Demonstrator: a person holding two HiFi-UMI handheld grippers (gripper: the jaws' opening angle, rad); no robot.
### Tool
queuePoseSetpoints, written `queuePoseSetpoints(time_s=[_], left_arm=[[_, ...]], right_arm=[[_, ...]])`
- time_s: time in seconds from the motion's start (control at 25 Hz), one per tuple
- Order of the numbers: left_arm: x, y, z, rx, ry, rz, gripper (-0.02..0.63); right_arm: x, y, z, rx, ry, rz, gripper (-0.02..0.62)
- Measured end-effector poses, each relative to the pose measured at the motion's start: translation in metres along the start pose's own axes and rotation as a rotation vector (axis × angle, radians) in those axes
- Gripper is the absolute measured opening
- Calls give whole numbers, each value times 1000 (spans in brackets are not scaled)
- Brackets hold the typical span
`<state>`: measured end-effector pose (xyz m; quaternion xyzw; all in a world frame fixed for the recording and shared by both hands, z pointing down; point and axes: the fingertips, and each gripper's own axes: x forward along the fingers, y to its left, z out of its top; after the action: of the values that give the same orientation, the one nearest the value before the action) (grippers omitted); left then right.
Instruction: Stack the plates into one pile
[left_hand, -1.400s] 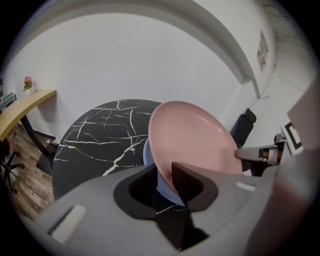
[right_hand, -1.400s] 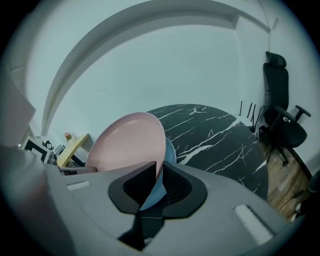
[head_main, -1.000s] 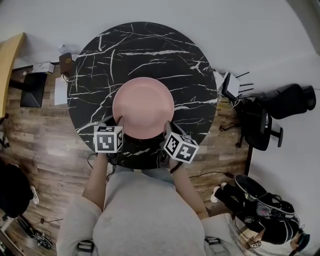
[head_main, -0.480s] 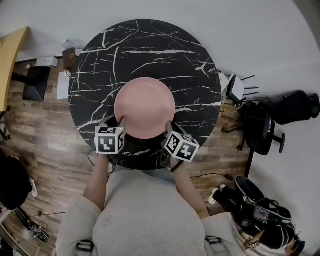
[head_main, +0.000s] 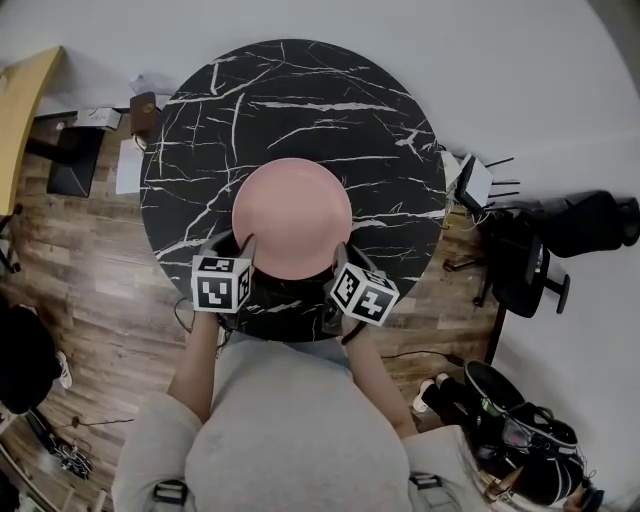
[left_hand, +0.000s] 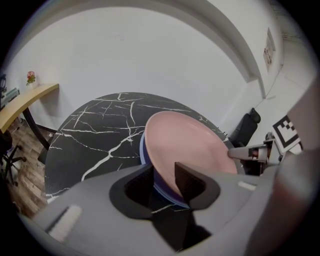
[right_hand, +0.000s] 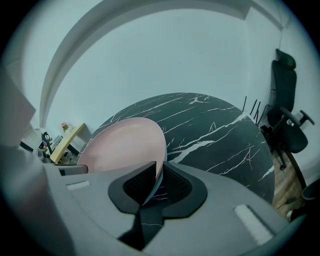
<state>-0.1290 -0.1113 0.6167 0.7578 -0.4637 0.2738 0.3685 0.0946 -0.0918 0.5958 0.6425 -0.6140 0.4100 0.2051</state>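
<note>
Pile: a pink plate (head_main: 291, 218) lies on a blue plate (left_hand: 143, 154), of which only a thin rim is seen under the pink one; no other plate is seen on the table.
Place: the pile sits at the lower middle of the round black marble table (head_main: 290, 100), near the table's lower edge in the head view.
Left gripper (left_hand: 162, 172): the jaws are being opened; the near rim of the pile is between them, but a gap is seen beside the left pad, so the rim is judged to be no longer pinched.
Right gripper (right_hand: 159, 172): the jaws are drawn narrow and are closed on the rim of the pink plate, the blue rim being seen just under it at the pads.
Risk, uneven hold: with only one side gripped, the pile may be tipped or swung round if the right gripper is lifted or pulled.
Risk, sliding: the pink plate may be dragged off centre on the blue one if the right gripper is withdrawn before its jaws are parted.
Risk, snagging: the rim may be caught by the left pads if that gripper is drawn back before it is wide enough.
Risk, edge: the pile may be pulled toward the table's lower edge, since both grippers are placed on that side.
Unknown: whether the pile lies quite flat on the table cannot be told.
</note>
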Motion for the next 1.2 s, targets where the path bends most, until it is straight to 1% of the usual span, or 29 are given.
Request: queuePoseSetpoints(time_s=[0.16,0.28,0.36,0.48,0.6,0.68,0.76,0.84,0.88,1.04,1.2], left_arm=[[-1,3,-1,4,3,4,195],[-4,10,-2,42,-4,35,199],[-5,15,0,66,-19,47,199],[-10,17,5,65,-44,50,199],[-19,18,13,56,-94,63,176],[-25,18,19,61,-129,67,128],[-30,14,24,80,-154,63,109],[-36,11,31,100,-177,66,71],[-40,10,35,108,-191,69,60],[-59,3,54,121,-269,75,58],[-81,-5,76,156,-367,68,58]], right_arm=[[2,1,-1,-12,1,-10,46],[2,-1,2,-40,-19,-31,44],[4,0,5,-50,-21,-29,44],[4,2,6,-52,-22,-24,44],[-3,5,12,-56,-72,-22,44],[-10,12,20,-62,-122,13,44],[-18,23,29,-71,-168,62,42],[-26,32,38,-94,-207,97,3],[-30,37,42,-113,-223,111,3],[-46,54,58,-196,-279,149,3],[-65,68,75,-227,-355,188,3]])
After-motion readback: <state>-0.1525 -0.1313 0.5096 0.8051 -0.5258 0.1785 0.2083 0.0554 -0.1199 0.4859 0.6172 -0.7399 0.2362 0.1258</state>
